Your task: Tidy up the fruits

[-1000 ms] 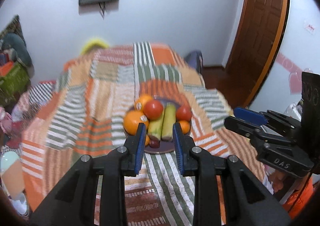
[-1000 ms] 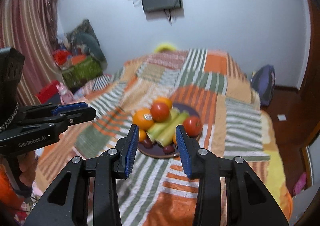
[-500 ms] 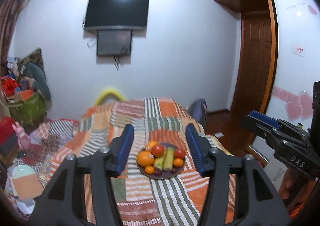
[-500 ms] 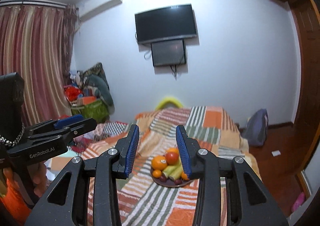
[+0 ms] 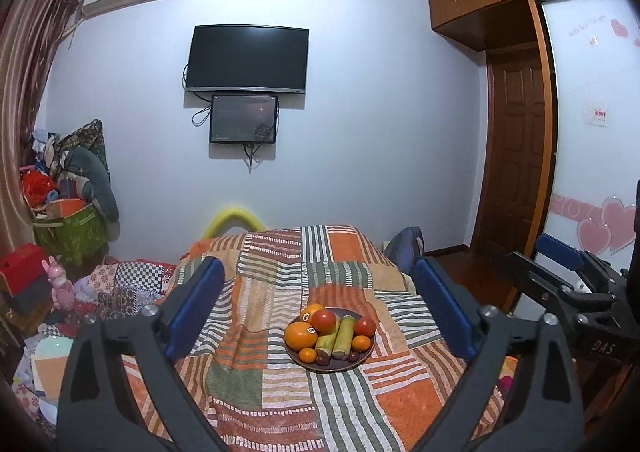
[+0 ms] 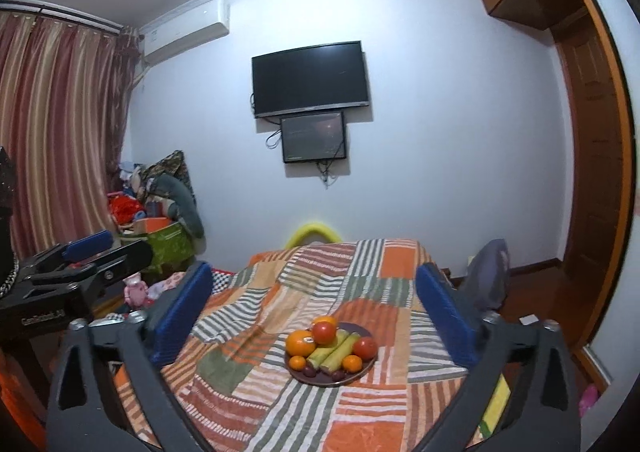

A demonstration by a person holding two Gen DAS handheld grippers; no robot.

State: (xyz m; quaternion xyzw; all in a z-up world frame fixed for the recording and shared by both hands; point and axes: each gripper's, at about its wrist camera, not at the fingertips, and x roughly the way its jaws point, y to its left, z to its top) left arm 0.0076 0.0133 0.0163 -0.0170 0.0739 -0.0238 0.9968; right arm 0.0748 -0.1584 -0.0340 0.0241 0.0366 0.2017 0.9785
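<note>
A dark round plate [image 5: 332, 369] [image 6: 320, 383] sits on a bed with an orange, green and white striped patchwork blanket [image 5: 280, 284]. It holds a large orange [image 5: 301, 334], two tomatoes [image 5: 324, 320], two pale green stalk pieces [image 5: 340, 336], small oranges and dark plums. My left gripper [image 5: 318, 272] points level at the plate from well back. Its jaws are opening wide with nothing between them. My right gripper [image 6: 313, 270] stands beside it, jaws also opening and empty. Each gripper shows at the edge of the other's view.
A television [image 5: 248, 58] and a smaller screen hang on the far wall. Piled bags and toys [image 5: 64, 212] crowd the floor left of the bed. On the right are a brown door [image 5: 516, 164], a wardrobe and a dark bag [image 6: 492, 272].
Both grippers drew back and up from close above the plate, and the views tilted up to show the room. Both jaws went from narrow to wide; the right spread in the last half second.
</note>
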